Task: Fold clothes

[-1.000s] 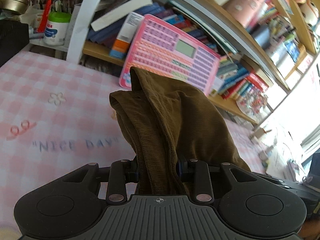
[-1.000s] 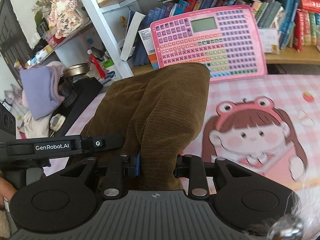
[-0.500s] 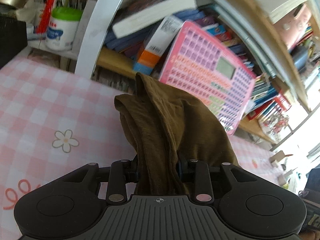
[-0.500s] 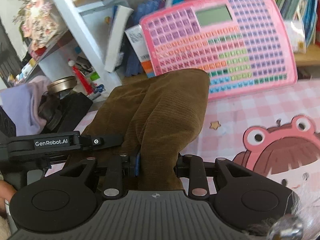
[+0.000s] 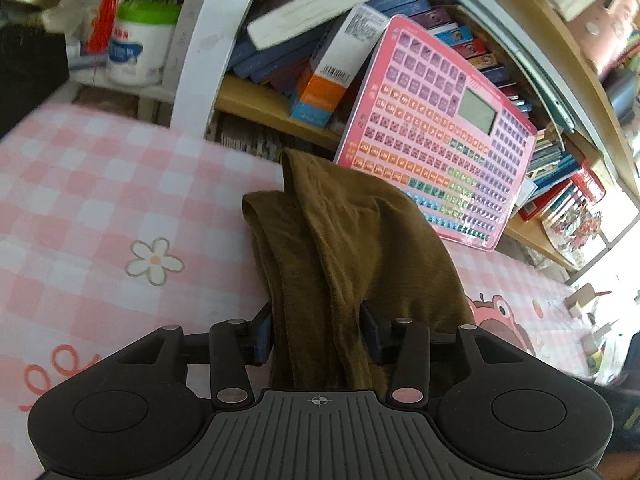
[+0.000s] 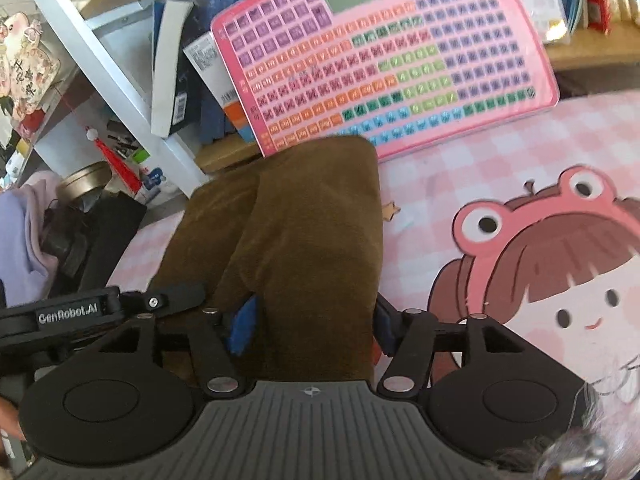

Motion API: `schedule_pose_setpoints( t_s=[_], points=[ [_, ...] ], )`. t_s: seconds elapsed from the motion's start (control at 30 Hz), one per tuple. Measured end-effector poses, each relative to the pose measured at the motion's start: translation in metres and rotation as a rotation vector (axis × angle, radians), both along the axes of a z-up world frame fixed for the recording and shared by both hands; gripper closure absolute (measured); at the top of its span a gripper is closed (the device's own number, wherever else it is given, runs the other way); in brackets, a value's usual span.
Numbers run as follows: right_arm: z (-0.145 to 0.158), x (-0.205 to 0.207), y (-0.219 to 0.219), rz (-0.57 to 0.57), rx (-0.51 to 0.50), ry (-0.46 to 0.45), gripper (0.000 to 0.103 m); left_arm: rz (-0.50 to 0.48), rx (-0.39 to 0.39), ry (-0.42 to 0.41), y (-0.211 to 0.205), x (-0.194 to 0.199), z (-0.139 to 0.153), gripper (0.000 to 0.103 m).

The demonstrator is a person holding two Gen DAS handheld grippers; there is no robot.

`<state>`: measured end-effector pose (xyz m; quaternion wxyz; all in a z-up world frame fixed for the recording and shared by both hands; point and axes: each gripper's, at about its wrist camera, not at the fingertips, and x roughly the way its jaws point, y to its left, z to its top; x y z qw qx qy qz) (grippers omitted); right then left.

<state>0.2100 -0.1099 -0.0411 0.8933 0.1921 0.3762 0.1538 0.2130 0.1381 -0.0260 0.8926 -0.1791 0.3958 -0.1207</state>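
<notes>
Between the left claw's (image 5: pixel 316 338) opening jaws, in the left wrist view, a folded brown cloth (image 5: pixel 352 248) runs lengthwise away from the camera toward the pink keypad board (image 5: pixel 436 136). Its far end rises to a point just short of the board's lower corner. The blue pads stand at the cloth's sides; whether they press on it I cannot tell. The cloth lies over a pink checked mat (image 5: pixel 100 208) on the desk, right of a printed white flower (image 5: pixel 155 260).

In the right wrist view, the right claw (image 6: pixel 314 326) is opening too, its blue pads clear of the cloth (image 6: pixel 304 240) that passes between them. Here the cloth's long axis again points at the board (image 6: pixel 384 52), its rounded far edge just before the board's bottom rim. The left claw's arm (image 6: pixel 100 308) lies beside the cloth, on the side away from the cartoon girl (image 6: pixel 552 272).
</notes>
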Motion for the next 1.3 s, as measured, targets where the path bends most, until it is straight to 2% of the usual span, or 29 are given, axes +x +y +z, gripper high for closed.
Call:
schedule_pose_setpoints(
  t_s=[0.17,0.3,0.4,0.6,0.67,0.77,0.83,1.03,1.3],
  points=[
    [0.015,-0.022,0.001,-0.006,-0.100,-0.070,0.037,0.031,0.051,-0.053,0.002,-0.026,0.013,0.048],
    [0.024,-0.048,0.005,-0.007,-0.182,-0.126,0.032,0.021,0.145,-0.071,-0.005,-0.048,0.021,0.047],
    [0.026,-0.070,0.007,-0.015,-0.239,-0.156,0.028,0.004,0.175,-0.088,-0.012,-0.067,0.026,0.043],
    [0.028,-0.106,0.013,-0.029,-0.321,-0.157,0.022,-0.011,0.242,-0.122,-0.030,-0.104,0.029,0.027],
    [0.029,-0.117,0.014,-0.040,-0.340,-0.157,0.020,0.005,0.276,-0.118,-0.035,-0.117,0.027,0.018],
    [0.027,-0.137,0.017,-0.060,-0.377,-0.162,0.016,0.033,0.318,-0.119,-0.040,-0.137,0.023,0.010],
    [0.023,-0.150,0.017,-0.064,-0.395,-0.163,0.013,0.056,0.342,-0.122,-0.042,-0.150,0.021,0.008],
    [0.014,-0.176,0.017,-0.096,-0.422,-0.125,0.013,0.094,0.374,-0.074,-0.048,-0.172,0.016,0.006],
    [0.016,-0.181,0.017,-0.116,-0.425,-0.121,0.010,0.084,0.379,-0.079,-0.048,-0.171,0.018,0.006]
  ],
)
